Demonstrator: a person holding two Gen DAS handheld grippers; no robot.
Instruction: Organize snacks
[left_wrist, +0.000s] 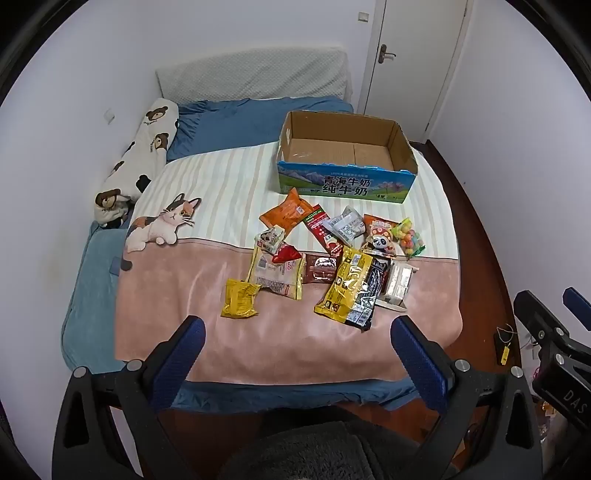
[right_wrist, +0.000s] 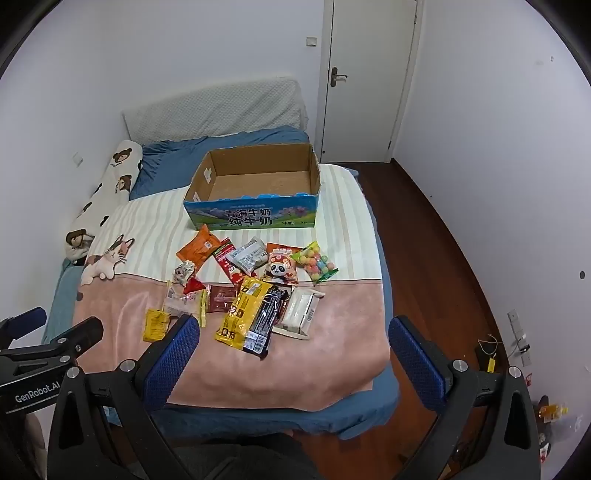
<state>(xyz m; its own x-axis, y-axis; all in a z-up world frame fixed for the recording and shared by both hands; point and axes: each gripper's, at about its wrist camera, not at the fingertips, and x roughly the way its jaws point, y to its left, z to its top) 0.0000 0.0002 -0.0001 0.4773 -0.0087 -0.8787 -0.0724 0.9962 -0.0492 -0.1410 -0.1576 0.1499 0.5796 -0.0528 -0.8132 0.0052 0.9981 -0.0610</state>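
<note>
Several snack packets lie in a loose pile on the bed: a small yellow packet (left_wrist: 240, 303) (right_wrist: 156, 325), a large yellow and black bag (left_wrist: 349, 286) (right_wrist: 245, 314), an orange packet (left_wrist: 287, 213) (right_wrist: 199, 246), a panda packet (left_wrist: 380, 238) (right_wrist: 281, 268) and a bag of coloured balls (left_wrist: 408, 236) (right_wrist: 316, 261). An open, empty cardboard milk box (left_wrist: 347, 184) (right_wrist: 251, 216) stands behind them. My left gripper (left_wrist: 297, 332) and right gripper (right_wrist: 293, 334) are open and empty, held above the bed's foot, short of the pile.
The bed has a pink and striped blanket (left_wrist: 184, 280) with a cat print. A bear-print pillow (left_wrist: 140, 158) lies along the left wall. A door (right_wrist: 369, 74) and wooden floor (right_wrist: 436, 258) are to the right. The other gripper shows at each view's edge.
</note>
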